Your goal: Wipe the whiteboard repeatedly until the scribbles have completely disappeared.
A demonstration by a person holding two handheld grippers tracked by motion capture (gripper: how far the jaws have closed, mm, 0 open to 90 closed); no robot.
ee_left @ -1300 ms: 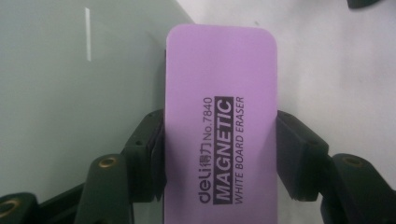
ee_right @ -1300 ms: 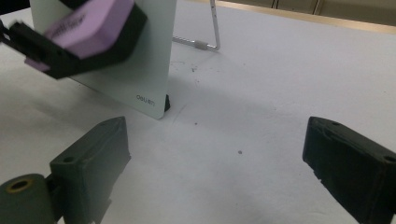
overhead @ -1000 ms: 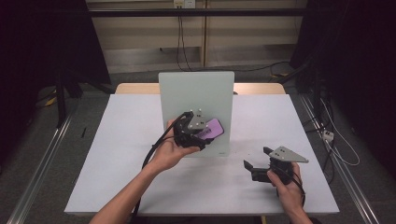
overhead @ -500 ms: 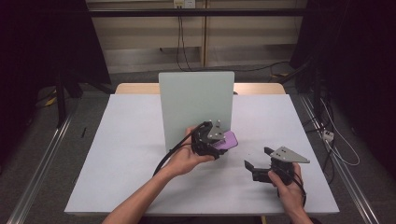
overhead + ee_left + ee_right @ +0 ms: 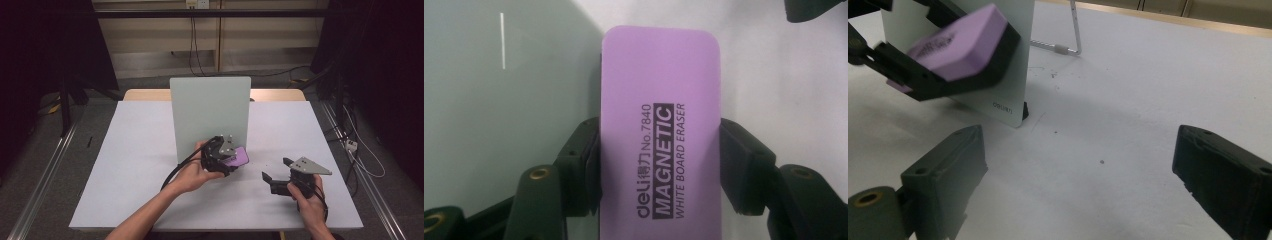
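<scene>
Currently the left gripper (image 5: 231,159) has its jaws clamped on the long sides of the purple eraser (image 5: 659,125), felt face down, just off the whiteboard's (image 5: 210,112) lower right corner, mid-tabletop (image 5: 135,150). Side grip keeps the felt free for wiping, I'd guess. The right gripper (image 5: 276,172) sits idle near the front right edge, jaws wide, empty.

A purple whiteboard eraser (image 5: 659,135) — a rounded rectangular block with a black base — is clamped by its long sides between black jaws. "MAGNETIC WHITE BOARD ERASER" is printed along its top. It is held tilted, just beside the lower right corner of the upright whiteboard (image 5: 210,112).
</scene>
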